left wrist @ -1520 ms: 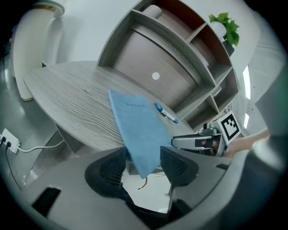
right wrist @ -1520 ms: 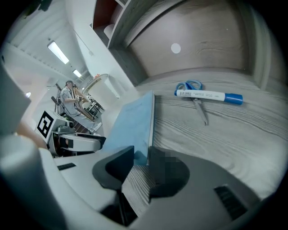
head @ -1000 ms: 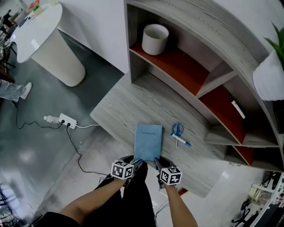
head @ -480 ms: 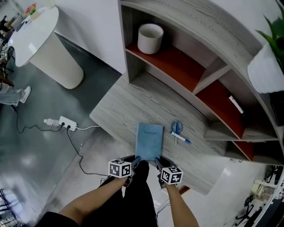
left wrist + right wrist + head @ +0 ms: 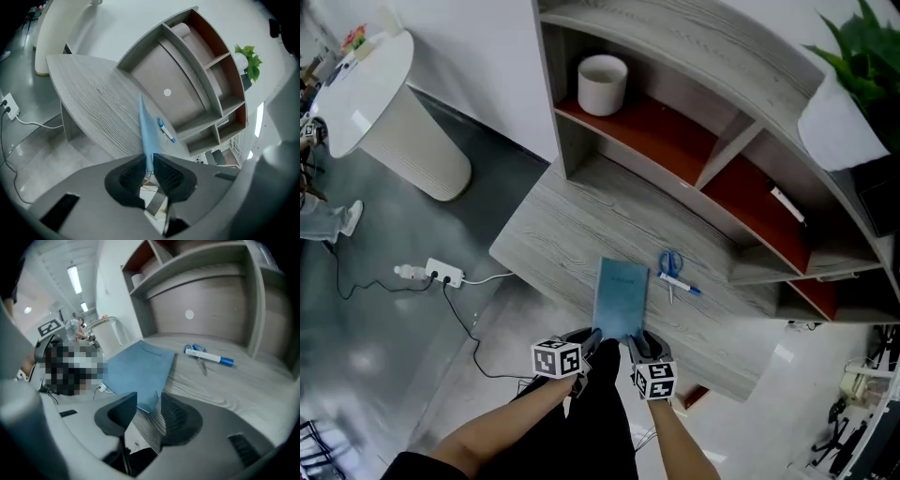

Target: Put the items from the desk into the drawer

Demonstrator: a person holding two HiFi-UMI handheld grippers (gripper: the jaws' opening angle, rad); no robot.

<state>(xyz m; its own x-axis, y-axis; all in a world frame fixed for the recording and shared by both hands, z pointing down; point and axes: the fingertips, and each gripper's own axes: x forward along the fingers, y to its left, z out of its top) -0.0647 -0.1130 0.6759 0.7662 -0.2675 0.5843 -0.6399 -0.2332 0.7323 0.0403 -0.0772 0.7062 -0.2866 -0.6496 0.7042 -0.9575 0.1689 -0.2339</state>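
Head view: thin blue notebook (image 5: 622, 298)

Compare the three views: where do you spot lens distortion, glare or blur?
Head view: sharp, evenly lit, sheen on the floor, shelf lines bowed. Left gripper view: strong fisheye, dark corners, desk curved. Right gripper view: bright ceiling lights, a mosaic patch at left, pen clear.

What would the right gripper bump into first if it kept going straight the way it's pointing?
The blue notebook: its near corner seems to sit between the right gripper's jaws, which have just been opening without pressing it. Under it lies the desk.
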